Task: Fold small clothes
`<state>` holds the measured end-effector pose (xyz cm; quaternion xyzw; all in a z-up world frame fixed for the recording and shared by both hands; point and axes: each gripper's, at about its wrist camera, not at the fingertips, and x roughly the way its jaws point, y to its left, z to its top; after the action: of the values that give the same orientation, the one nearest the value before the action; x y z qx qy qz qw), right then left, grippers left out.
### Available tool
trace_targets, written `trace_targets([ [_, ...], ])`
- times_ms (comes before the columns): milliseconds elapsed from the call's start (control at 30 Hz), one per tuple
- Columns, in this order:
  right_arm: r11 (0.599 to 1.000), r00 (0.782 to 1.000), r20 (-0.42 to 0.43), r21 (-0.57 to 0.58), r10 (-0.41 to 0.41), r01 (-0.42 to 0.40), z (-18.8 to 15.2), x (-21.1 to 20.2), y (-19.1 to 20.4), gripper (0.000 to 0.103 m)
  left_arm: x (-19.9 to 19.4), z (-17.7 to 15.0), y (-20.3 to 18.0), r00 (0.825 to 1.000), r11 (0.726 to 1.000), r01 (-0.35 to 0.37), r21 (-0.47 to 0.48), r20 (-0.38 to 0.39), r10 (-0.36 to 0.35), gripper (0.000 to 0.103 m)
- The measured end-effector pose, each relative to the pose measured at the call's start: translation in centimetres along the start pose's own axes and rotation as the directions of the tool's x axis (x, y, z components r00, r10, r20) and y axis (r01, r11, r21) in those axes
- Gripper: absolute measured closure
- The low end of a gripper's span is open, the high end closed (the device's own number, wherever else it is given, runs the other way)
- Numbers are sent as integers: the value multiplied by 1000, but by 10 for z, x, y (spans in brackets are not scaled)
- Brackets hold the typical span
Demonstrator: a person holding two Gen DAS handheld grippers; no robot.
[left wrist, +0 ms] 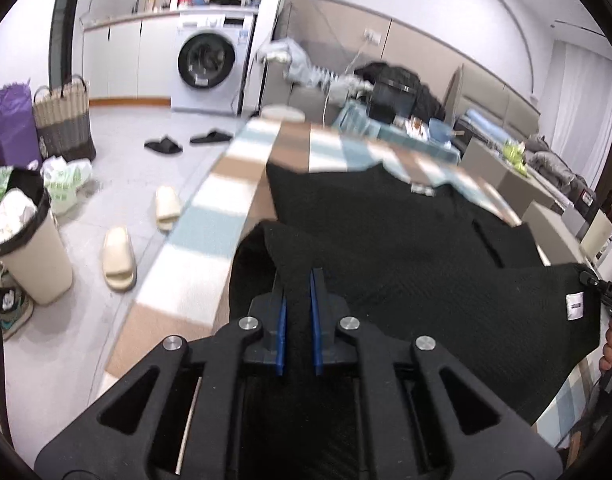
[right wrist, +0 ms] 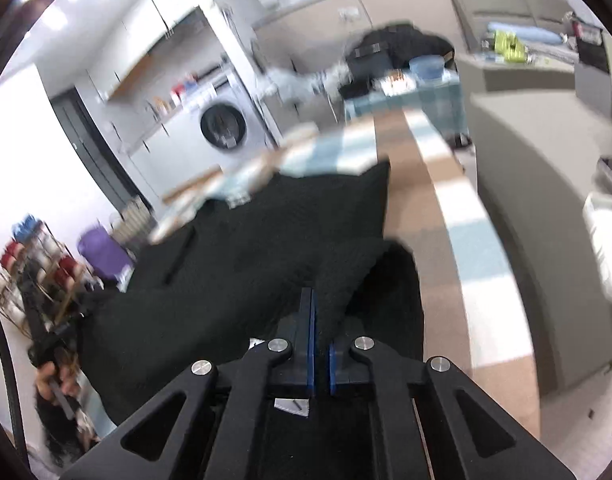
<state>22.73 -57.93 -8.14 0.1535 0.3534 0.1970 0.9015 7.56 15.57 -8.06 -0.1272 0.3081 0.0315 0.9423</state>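
Both hand-held grippers (left wrist: 297, 276) (right wrist: 319, 304) clamp the black garment (left wrist: 385, 232), its fabric hiding their fingertips

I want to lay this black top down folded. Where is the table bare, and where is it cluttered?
Bare checked cloth runs beside the black garment toward the far end, and a strip lies along the floor-side edge. The far end is crowded: a blue bowl and dark bags. Both grippers, left and right, grip the garment.
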Motion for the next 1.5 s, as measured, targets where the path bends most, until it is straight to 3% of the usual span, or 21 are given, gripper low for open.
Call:
trace_targets([
  [67, 1000, 999, 45, 10, 18, -19, 11, -5, 1, 99, -1, 11, -1, 1000, 1000, 12, -10, 26, -12, 96],
  [200, 1000, 998, 57, 5, -26, 26, 32, 13, 5, 99, 14, 37, -1, 999, 999, 9, -34, 48, -7, 96],
  [367, 988, 988, -48, 42, -146, 148, 37, 62, -7, 98, 70, 45, 4, 998, 998, -37, -51, -44, 34, 95],
  [433, 982, 980, -107, 61, -170, 177, 35, 75, -15, 94, 85, 40, 6, 993, 996, -59, -64, -106, 52, 95],
  [500, 982, 978, -133, 86, -158, 170, 30, 73, -24, 84, 86, 34, 8, 990, 996, -54, -65, -132, 45, 88],
  [533, 984, 981, -134, 92, -142, 155, 27, 68, -27, 78, 84, 31, 8, 990, 996, -57, -63, -132, 48, 80],
  [567, 985, 982, -134, 97, -132, 145, 22, 60, -31, 68, 82, 27, 9, 990, 996, -59, -64, -131, 50, 65],
  [633, 985, 982, -148, 104, -120, 136, 12, 50, -36, 60, 71, 20, 12, 990, 995, -66, -70, -127, 57, 47],
  [767, 993, 978, -204, 96, -44, 64, -11, 34, -36, 59, 55, 2, 13, 987, 996, -28, -81, -163, 14, 45],
  [933, 992, 981, -185, 107, -52, 72, -29, 10, -35, 59, 32, -16, 12, 989, 996, -30, -80, -148, 18, 45],
  [1000, 993, 988, -148, 106, -35, 51, -33, 1, -34, 60, 24, -19, 15, 991, 995, -21, -99, -132, 8, 49],
  [1033, 994, 989, -142, 99, -42, 56, -34, 0, -33, 62, 21, -21, 16, 993, 994, -19, -105, -121, 6, 59],
  [1067, 994, 988, -145, 86, -52, 65, -34, 1, -31, 74, 19, -21, 16, 993, 994, -24, -103, -114, 12, 75],
  [1133, 995, 989, -127, 53, -73, 80, -34, 1, -26, 89, 16, -21, 15, 995, 996, -21, -84, -104, 12, 96],
  [1200, 996, 991, -110, 37, -76, 81, -29, -1, -22, 96, 11, -18, 15, 996, 997, -23, -79, -84, 16, 100],
  [1400, 996, 995, 50, 1, -85, 85, 8, -16, -6, 98, 1, 17, 8, 1000, 997, -14, -70, 20, 15, 102],
  [1500, 992, 991, 47, -20, -126, 127, 20, -4, -5, 98, 13, 34, 9, 999, 997, -35, -65, 27, 37, 102],
])
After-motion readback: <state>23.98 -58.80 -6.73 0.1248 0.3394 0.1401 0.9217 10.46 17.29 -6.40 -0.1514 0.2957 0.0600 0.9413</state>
